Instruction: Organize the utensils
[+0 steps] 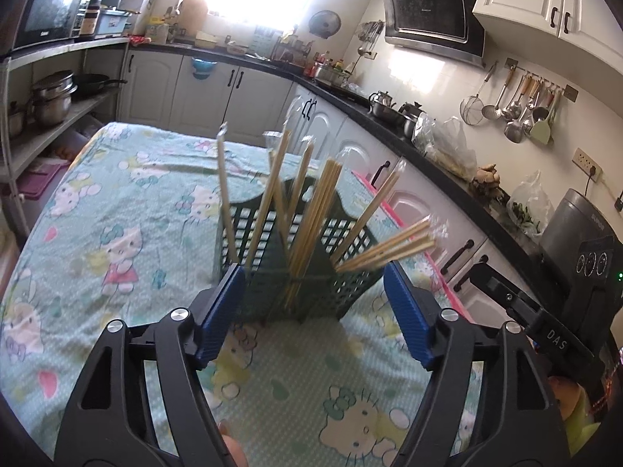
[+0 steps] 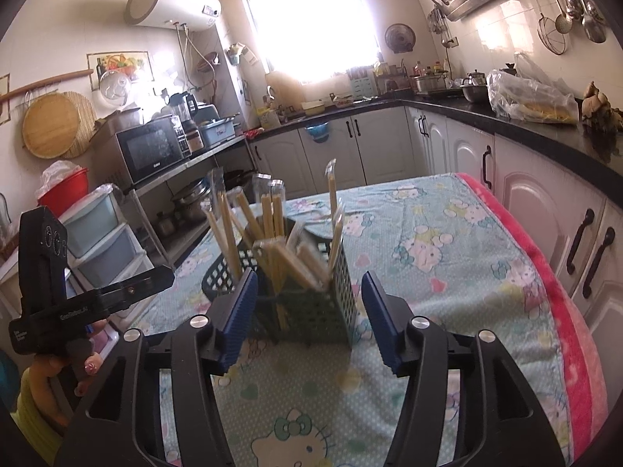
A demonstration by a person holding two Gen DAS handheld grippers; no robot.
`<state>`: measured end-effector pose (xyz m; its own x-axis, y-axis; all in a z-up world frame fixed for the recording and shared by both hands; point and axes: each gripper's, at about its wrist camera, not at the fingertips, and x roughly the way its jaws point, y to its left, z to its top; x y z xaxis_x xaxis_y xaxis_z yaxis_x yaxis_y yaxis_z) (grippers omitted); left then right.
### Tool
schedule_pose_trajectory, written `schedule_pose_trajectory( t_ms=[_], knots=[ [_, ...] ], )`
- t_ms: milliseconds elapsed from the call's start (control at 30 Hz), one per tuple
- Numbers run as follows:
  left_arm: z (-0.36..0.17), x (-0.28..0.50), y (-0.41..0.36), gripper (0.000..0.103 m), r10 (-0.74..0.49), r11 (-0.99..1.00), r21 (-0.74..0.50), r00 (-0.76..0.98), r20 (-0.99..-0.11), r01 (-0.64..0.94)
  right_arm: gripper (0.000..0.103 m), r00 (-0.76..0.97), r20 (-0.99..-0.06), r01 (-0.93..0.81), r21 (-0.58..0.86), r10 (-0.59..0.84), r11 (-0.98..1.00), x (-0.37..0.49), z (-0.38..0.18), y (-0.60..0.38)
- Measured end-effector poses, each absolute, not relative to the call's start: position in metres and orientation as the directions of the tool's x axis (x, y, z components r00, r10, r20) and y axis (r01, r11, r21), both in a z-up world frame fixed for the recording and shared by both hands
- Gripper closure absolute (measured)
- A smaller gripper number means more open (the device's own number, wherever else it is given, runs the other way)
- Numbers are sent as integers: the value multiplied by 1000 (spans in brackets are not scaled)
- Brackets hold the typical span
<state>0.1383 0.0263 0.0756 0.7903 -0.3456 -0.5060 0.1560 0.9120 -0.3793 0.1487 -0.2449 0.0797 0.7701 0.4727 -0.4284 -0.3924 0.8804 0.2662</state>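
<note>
green basket (image 1: 311,272) is standing near the middle of the table (image 1: 117,214), wrapped chopsticks (image 1: 319,210) leaning outward in it. left gripper (image 1: 315,284) is hovering just short of it, jaws wide, gripping nothing. right gripper (image 2: 309,292) likewise, jaws wide, nothing between them.
</note>
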Motion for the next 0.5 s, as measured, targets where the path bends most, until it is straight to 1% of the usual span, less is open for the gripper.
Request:
schedule_pose_trajectory(
  t_ms=[33, 100, 233, 400, 500],
  knots=[
    [74, 136, 27, 36, -344, 912, -380, 789, -509, 152, 48, 768, -433, -393, 264, 472, 881, 147, 77, -244],
    [68, 131, 31, 27, -338, 912, -384, 787, -516, 140, 45, 764, -440, -391, 265, 472, 881, 143, 73, -243],
    [60, 120, 38, 24, -321, 915, -384, 792, -519, 120, 40, 752, -459, -395, 262, 473, 881, 137, 61, -239],
    [51, 109, 45, 12, -296, 920, -381, 798, -525, 91, 34, 744, -478, -390, 257, 467, 884, 132, 49, -235],
    [48, 103, 45, 11, -269, 930, -358, 812, -518, 79, 29, 749, -485, -383, 239, 452, 892, 129, 41, -233]
  ],
)
